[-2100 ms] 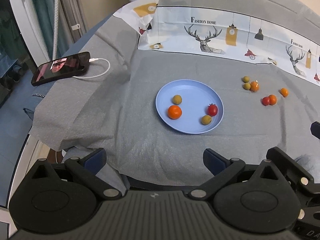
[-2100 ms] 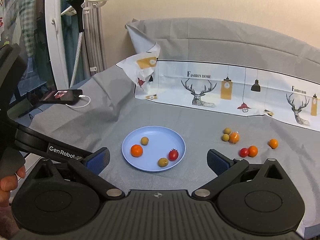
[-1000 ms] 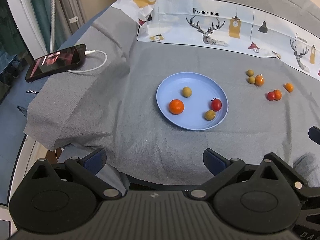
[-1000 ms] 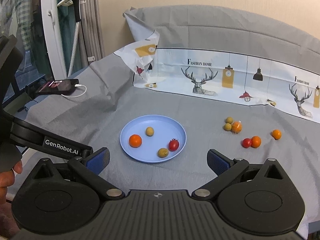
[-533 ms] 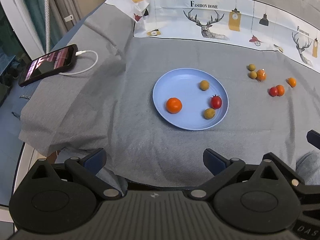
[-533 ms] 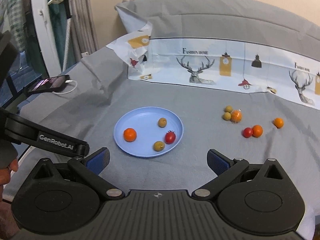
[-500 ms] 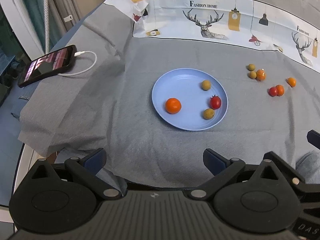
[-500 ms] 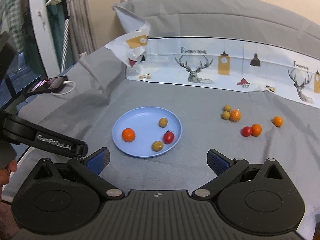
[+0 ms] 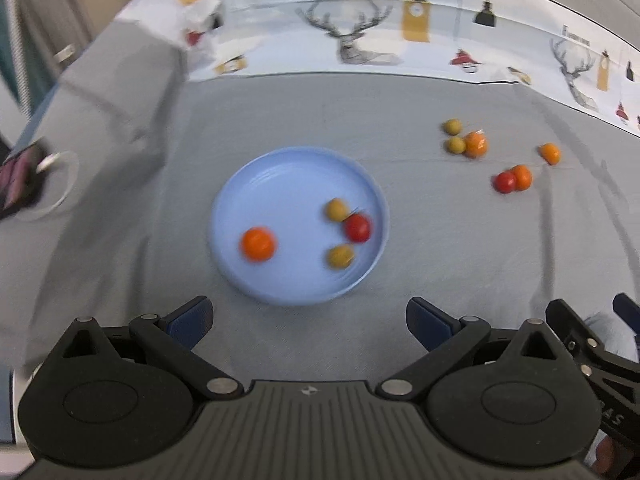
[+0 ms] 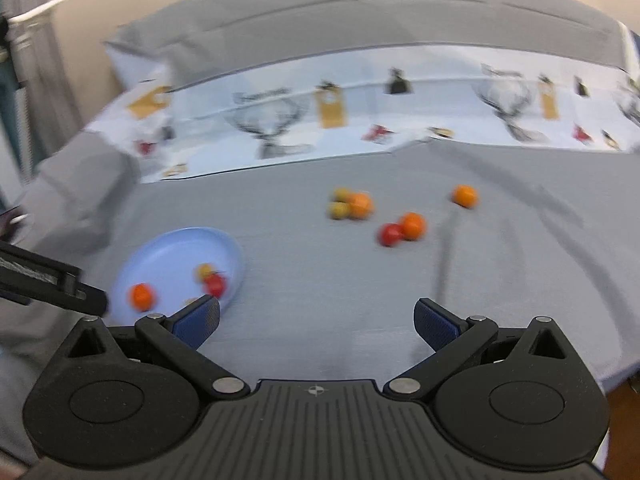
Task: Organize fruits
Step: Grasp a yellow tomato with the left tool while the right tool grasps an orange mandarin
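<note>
So far, from the left wrist, the blue plate (image 9: 240, 184) holds four fruits: an orange one (image 9: 258, 244), a red tomato (image 9: 357, 228) and two olive-coloured ones. The left gripper (image 9: 308, 316) hangs released and empty near the plate's front rim. From the right wrist, six fruits (image 10: 402, 226) lie loose on the grey cloth (image 10: 320, 272), well apart from the plate; the right gripper (image 10: 316, 322) faces them, spread and empty. Judging by that, under half is done.
</note>
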{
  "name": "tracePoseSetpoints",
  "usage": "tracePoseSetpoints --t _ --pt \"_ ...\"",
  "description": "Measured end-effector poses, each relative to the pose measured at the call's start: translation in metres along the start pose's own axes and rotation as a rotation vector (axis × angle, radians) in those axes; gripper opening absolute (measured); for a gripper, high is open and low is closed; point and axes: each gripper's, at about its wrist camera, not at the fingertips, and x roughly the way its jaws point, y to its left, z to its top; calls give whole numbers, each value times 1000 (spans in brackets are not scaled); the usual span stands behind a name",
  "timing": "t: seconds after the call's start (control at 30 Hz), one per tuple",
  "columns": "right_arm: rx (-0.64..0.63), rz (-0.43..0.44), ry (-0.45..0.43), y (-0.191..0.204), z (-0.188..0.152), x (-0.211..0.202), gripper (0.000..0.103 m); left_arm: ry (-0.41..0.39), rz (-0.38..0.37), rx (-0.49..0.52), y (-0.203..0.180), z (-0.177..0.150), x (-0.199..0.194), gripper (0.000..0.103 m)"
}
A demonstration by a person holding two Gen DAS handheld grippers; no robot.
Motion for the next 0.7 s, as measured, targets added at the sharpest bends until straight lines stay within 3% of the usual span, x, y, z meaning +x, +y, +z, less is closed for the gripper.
tracePoseSetpoints --t 0.23,0.47,0.6,0.7 --pt "73 -165 -14 -59 12 62 102 13 -36 109 -64 66 67 103" --pt "-5 -303 -51 -100 32 155 102 50 -40 200 -126 129 158 103" --pt "-82 -316 -9 -114 38 216 102 73 -36 260 -153 151 211 103" --pt "-113 -259 9 -117 36 245 102 75 -17 297 -162 161 242 103"
